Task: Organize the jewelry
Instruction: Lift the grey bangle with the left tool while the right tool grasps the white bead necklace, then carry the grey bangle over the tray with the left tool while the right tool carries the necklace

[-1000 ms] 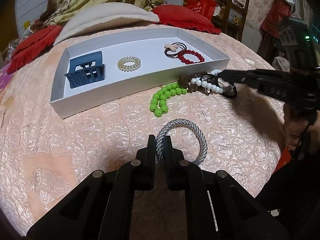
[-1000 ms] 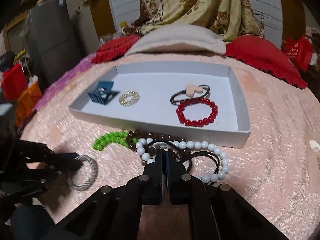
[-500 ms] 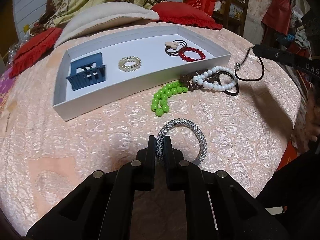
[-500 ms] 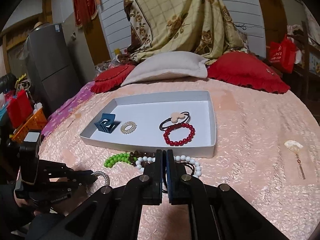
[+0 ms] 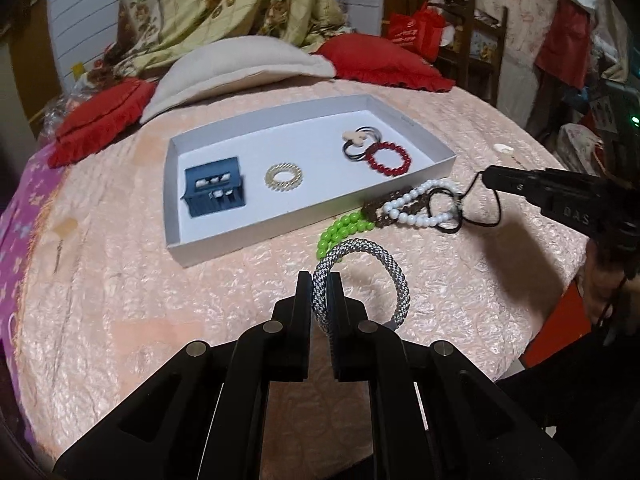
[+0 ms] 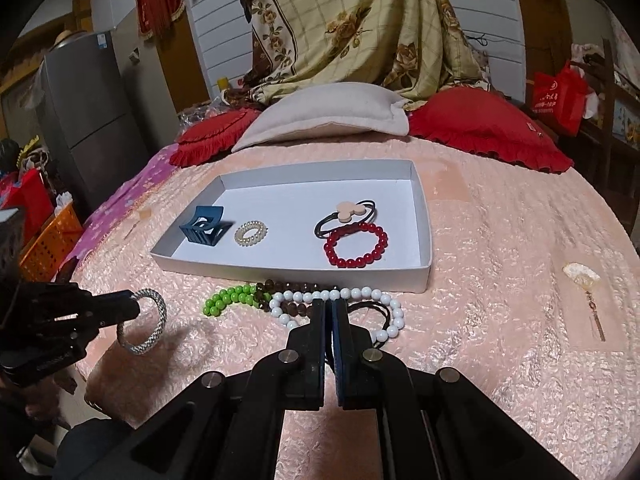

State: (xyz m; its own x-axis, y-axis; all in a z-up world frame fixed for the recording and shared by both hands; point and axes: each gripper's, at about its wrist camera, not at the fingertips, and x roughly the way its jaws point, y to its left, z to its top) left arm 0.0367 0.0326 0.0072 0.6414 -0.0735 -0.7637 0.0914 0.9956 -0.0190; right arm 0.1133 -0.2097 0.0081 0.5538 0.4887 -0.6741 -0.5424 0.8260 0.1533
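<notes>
My left gripper [image 5: 319,280] is shut on a grey-and-white woven bracelet [image 5: 394,276] and holds it above the pink bedspread; it also shows in the right wrist view [image 6: 154,322]. My right gripper [image 6: 329,305] is shut on a thin black hair tie [image 5: 482,204], lifted near the tray's right corner. A white tray [image 5: 240,236] holds a blue claw clip [image 5: 214,198], a gold coil tie [image 5: 284,176], a black tie with a beige charm [image 5: 358,142] and a red bead bracelet [image 5: 389,159]. Green [image 5: 340,230], brown [image 5: 376,210] and white bead bracelets [image 5: 420,216] lie in front of the tray.
Red cushions [image 6: 484,128] and a beige pillow [image 6: 324,120] line the far side of the bed. A small shell pendant [image 6: 582,276] lies to the right. An orange basket [image 6: 48,244] and a grey fridge [image 6: 88,112] stand to the left.
My left gripper has lifted the woven bracelet off the bedspread, toward the tray. My right gripper, raised high with the black hair tie half a second ago, has come lower near the bead bracelets.
</notes>
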